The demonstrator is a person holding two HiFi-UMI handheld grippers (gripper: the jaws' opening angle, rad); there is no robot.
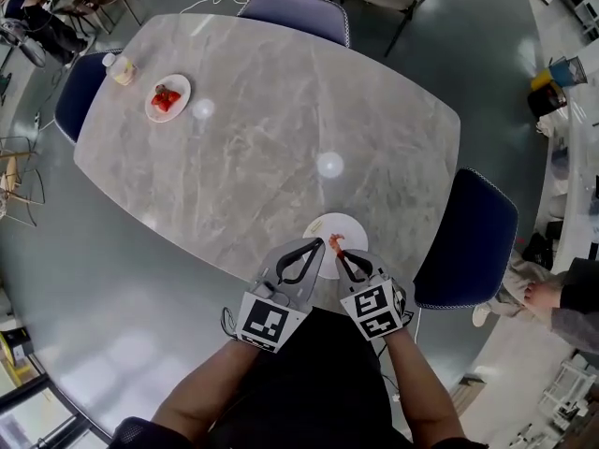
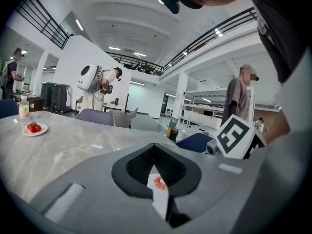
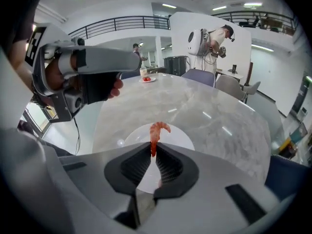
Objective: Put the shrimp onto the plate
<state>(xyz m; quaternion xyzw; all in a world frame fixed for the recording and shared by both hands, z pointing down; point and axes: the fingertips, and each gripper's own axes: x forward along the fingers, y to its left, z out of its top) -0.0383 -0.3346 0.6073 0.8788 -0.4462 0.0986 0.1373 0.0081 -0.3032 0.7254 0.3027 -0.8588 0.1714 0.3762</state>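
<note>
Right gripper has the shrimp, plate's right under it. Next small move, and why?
Probably lower the right gripper a little, then open it. Its jaws pinch the shrimp by one end, and the shrimp already lines up over the white plate. I can't tell whether it touches the plate.

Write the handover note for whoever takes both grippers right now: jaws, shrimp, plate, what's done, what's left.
Left gripper: jaws shut, nothing in them, held beside the plate.
Right gripper: jaws shut on the shrimp, gripped at one end, the rest curling out past the tips.
Plate: white, at the near edge of the table, directly under the shrimp. Whether the shrimp touches it cannot be told.
Done: shrimp is gripped and over the plate.
Left: lower it onto the plate, open the right jaws, draw back.
</note>
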